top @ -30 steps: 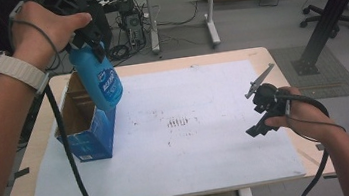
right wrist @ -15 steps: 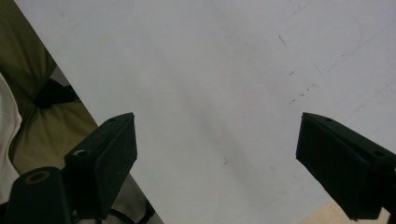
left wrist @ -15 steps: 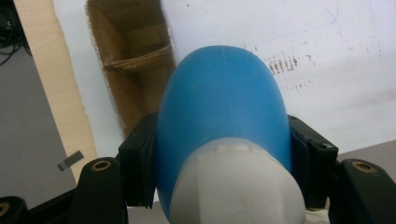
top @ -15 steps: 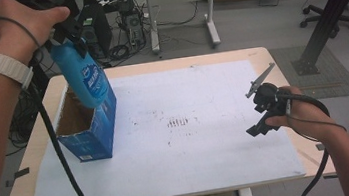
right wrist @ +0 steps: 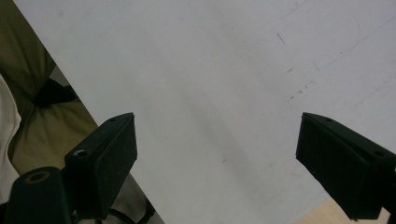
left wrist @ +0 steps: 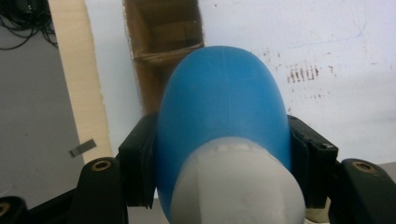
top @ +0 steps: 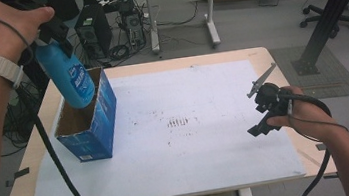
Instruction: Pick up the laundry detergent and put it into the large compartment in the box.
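While our left gripper [left wrist: 219, 158] clamps its black pads [left wrist: 140, 163] on both sides of the blue plastic bottle [top: 68, 76], we hold that bottle tilted in the air, its grey cap end at the jaws and its rounded base low. In the high view the base hangs over the far end of the open blue carton [top: 92, 120], which stands at the left of the white sheet [top: 194, 156] covering the table [top: 39, 122]; whether the bottle touches the carton's rim we cannot tell. Our right gripper [right wrist: 217, 154] hovers with jaws wide apart and nothing between them, over the sheet's near right part, well apart from the carton.
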The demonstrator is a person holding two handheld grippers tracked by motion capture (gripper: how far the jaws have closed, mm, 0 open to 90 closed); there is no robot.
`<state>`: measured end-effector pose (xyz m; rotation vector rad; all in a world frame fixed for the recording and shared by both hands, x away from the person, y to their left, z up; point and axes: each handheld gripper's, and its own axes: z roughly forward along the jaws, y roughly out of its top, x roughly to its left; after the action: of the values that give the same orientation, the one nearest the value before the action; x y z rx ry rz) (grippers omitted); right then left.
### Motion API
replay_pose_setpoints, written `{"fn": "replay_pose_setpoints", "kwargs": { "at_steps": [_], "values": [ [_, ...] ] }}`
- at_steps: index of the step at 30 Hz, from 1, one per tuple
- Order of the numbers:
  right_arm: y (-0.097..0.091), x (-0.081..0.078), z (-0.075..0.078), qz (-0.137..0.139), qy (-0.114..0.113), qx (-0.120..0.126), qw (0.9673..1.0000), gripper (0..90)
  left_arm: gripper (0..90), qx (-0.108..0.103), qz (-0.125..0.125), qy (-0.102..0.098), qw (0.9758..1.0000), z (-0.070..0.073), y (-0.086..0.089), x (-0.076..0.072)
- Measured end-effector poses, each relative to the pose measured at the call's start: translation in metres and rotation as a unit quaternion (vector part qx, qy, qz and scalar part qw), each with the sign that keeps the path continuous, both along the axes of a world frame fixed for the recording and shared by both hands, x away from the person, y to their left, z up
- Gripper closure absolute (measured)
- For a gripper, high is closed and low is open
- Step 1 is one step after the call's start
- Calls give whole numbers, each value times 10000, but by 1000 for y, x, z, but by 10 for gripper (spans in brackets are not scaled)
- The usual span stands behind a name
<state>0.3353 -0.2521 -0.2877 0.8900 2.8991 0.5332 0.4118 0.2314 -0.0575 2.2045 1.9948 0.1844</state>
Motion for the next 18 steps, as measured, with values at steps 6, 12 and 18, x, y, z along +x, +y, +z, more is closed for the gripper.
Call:
{"fn": "replay_pose_setpoints", "kwargs": {
  "at_steps": [6, 12, 18],
  "values": [
    [0, 0, 0, 1, 6, 7, 10000, 126, 375, -24, 161, -19, 9999, -1, 10, 1],
    [-1, 0, -2, -13, 15, 9, 10000, 126, 375, -13, 289, -2, 9996, -8, 19, 1],
    [0, 1, -1, -3, 11, 7, 10000, 126, 375, 36, 356, 4, 9994, -18, 24, 3]
  ]
}}
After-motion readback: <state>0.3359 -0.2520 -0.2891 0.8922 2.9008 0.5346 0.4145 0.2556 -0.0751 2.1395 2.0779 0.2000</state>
